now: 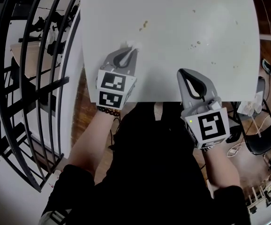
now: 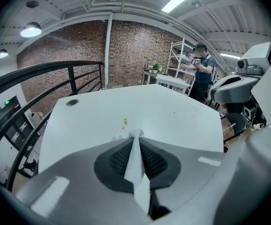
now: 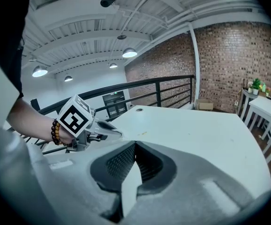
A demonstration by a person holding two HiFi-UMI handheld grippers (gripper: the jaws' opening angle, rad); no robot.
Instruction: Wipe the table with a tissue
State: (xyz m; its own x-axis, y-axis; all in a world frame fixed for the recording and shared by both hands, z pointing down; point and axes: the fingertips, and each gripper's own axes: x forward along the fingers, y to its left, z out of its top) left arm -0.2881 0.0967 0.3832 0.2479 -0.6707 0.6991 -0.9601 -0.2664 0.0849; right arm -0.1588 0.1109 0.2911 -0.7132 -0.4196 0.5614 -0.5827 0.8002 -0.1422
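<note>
In the head view, a white tissue [image 1: 132, 44] is seen pinched between the closed fingers of the left gripper [image 1: 127, 51] near the counter's [image 1: 182, 27] left edge, while the right gripper's [image 1: 185, 74] fingers are pressed together, empty.

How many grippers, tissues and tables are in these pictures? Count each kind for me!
Grippers: 2, the left gripper and the right gripper
Tissue: 1, pinched in the left gripper
Table: 1
Total: 4
</note>
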